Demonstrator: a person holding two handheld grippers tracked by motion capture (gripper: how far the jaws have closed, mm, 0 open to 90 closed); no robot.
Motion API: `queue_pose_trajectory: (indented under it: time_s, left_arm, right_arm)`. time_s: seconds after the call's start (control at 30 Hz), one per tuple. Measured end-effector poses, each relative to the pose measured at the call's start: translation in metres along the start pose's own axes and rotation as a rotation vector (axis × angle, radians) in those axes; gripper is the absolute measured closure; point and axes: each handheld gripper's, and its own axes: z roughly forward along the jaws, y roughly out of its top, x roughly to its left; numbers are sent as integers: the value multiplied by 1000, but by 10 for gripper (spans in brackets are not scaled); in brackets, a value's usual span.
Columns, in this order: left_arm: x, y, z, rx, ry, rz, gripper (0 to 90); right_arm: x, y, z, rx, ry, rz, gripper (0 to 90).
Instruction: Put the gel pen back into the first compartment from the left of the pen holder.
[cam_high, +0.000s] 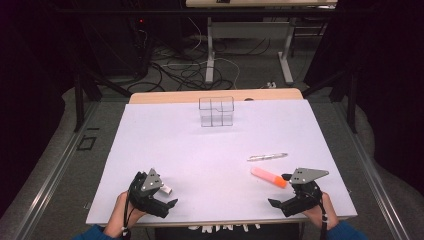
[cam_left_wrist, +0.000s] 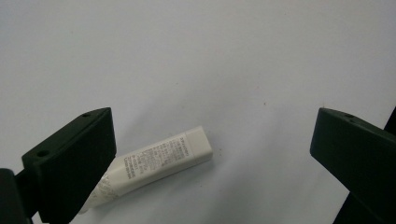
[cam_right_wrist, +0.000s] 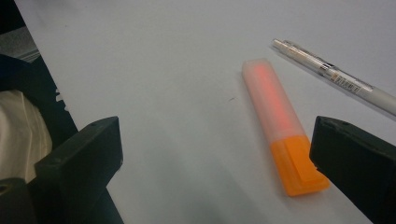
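Observation:
A white eraser in a printed sleeve (cam_left_wrist: 156, 165) lies on the white table sheet, partly behind the left jaw of my left gripper (cam_left_wrist: 212, 158), which stands open over it. The same eraser (cam_high: 166, 190) sits between the jaws of the left gripper (cam_high: 159, 192) near the front left edge. An orange highlighter (cam_right_wrist: 280, 126) with a frosted cap lies just inside the right jaw of my open right gripper (cam_right_wrist: 215, 158). From above, the highlighter (cam_high: 269, 177) lies just left of the right gripper (cam_high: 280, 190). Nothing is held.
A white pen (cam_high: 267, 157) lies beyond the highlighter, and the pen (cam_right_wrist: 336, 77) sits at the upper right in the right gripper view. A clear compartment box (cam_high: 216, 111) stands at the back middle of the white table (cam_high: 210, 145). Cables and table legs fill the floor behind.

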Motion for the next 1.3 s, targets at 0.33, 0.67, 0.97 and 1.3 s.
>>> queue_pose_trajectory:
  time_s: [0.33,0.67,0.97,1.3]
  left_arm:
    - [3,0,0,9,0,0,3]
    - [2,-1,2,3,8,-2,3]
    - [3,0,1,23,-9,1,3]
    - [2,0,3,12,0,0,3]
  right_arm:
    - [0,4,0,2,8,-10,37]
    - [-2,12,4,12,25,-21,31]
    - [-9,16,7,11,23,-12,25]
    - [-25,21,10,14,34,-31,22]
